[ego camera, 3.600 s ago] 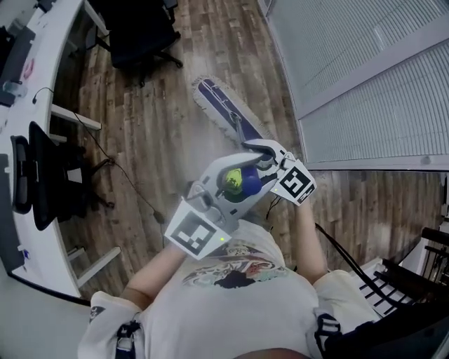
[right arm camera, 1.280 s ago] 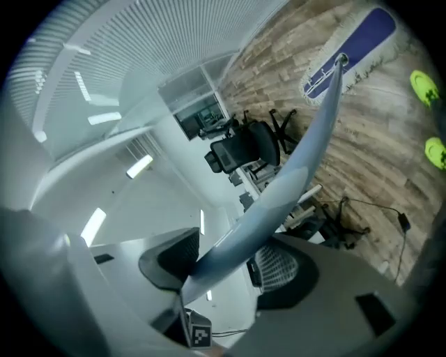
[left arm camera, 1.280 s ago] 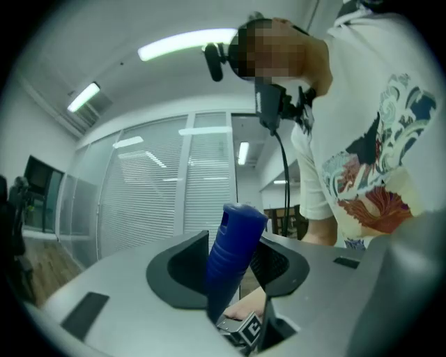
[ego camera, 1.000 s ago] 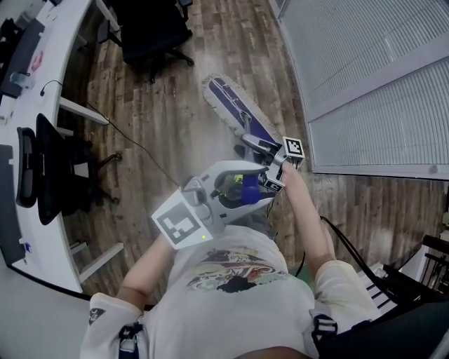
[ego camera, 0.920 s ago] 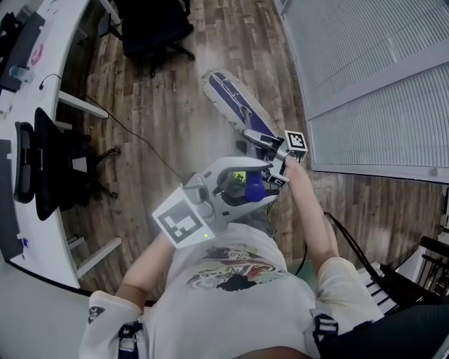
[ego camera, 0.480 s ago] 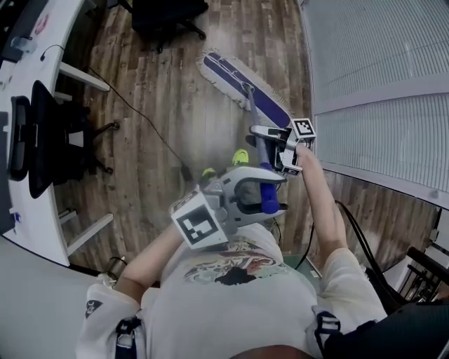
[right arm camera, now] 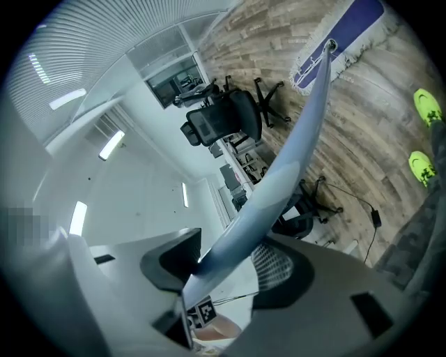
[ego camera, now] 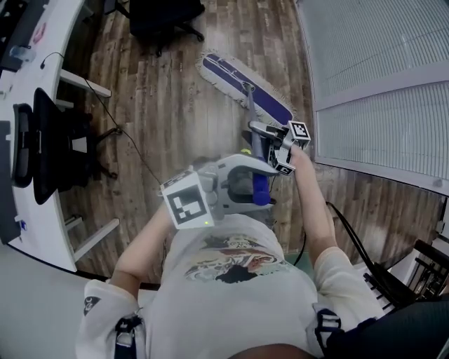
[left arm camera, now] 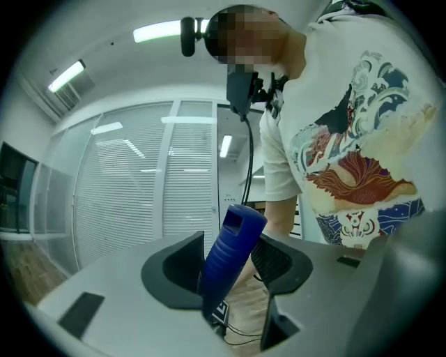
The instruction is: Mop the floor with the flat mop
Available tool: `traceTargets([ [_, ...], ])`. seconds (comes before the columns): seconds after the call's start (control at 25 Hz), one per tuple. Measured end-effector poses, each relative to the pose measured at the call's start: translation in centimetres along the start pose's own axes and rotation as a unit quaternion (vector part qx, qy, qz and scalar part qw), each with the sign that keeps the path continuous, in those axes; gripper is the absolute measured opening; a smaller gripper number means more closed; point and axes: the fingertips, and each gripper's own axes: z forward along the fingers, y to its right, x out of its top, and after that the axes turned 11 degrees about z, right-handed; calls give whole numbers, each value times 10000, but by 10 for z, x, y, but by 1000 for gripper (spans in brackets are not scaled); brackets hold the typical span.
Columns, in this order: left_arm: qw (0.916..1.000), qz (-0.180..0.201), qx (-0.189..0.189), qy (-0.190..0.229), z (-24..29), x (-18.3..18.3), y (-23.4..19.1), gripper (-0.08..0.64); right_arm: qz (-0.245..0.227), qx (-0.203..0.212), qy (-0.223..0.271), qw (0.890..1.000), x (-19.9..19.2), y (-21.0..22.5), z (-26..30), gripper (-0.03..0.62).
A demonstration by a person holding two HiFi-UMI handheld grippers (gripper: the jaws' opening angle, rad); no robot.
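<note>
Left gripper (ego camera: 247, 186), right gripper (ego camera: 265, 142) around mop handle (ego camera: 250, 106); mop head (ego camera: 238, 84) on floor (ego camera: 168, 112).

Mop I see: flat mop (ego camera: 231, 73), 1 purple pad, white fringe.
Head (right arm camera: 348, 31): flat on the floor (ego camera: 175, 105), near the office chair (ego camera: 165, 17).
Pole (right arm camera: 293, 139): pale, slanting up away from that chair.
Grip (left arm camera: 230, 258): blue, ribbed, tilted.
</note>
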Motion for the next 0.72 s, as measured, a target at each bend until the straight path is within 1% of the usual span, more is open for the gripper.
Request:
traceTargets([
  [0.08, 9998, 127, -158, -89, -4, 3, 7, 188, 14, 52, 4, 10000, -1, 2, 0, 229],
  [0.12, 9992, 261, -256, -166, -8, 4, 11, 208, 30, 90, 7, 10000, -2, 2, 0, 229],
  [0.16, 9983, 388, -353, -249, -15, 5, 16, 209, 48, 141, 26, 9999, -2, 2, -2, 227],
  [0.24, 9972, 439, -471, -391, -32, 5, 22, 209, 86, 277, 146, 9995, 0, 0, -10, 225],
  [0.28, 9972, 387, -448, -452, -42, 4, 21, 209, 103, 352, 238, 9990, 0, -3, -14, 225],
  [0.32, 9977, 318, -345, -493, -51, 4, 16, 209, 106, 413, 326, 9986, 1, -6, -19, 225],
  [0.36, 9986, 197, -128, -473, -59, 6, 6, 209, 90, 442, 388, 9982, 2, -8, -24, 225],
  [0.4, 9991, -55, 245, -338, -66, 9, -10, 209, 62, 438, 421, 9981, 3, -9, -29, 225],
  [0.44, 9960, -460, 764, -86, -73, 14, -31, 209, 33, 411, 438, 9982, 2, -8, -32, 225],
  [0.48, 9864, -951, 1324, 202, -78, 16, -55, 207, 5, 365, 447, 9983, 1, -6, -34, 225],
  [0.52, 9718, -1495, 1776, 407, -80, 12, -78, 207, -25, 304, 446, 9985, -1, -1, -33, 225],
  [0.56, 9566, -2085, 1989, 426, -77, 2, -93, 207, -57, 230, 433, 9988, -4, 6, -31, 225],
  [0.6, 9450, -2636, 1921, 218, -68, -13, -97, 208, -86, 151, 406, 9990, -8, 14, -27, 225],
  [0.64, 9387, -3022, 1650, -202, -54, -30, -92, 209, -110, 74, 369, 9992, -13, 24, -23, 225],
  [0.68, 9365, -3155, 1319, -776, -39, -47, -80, 213, -131, 11, 333, 9994, -17, 33, -19, 225],
  [0.72, 9367, -3039, 1041, -1395, -25, -63, -66, 241, -151, -32, 306, 9994, -21, 42, -14, 224],
])
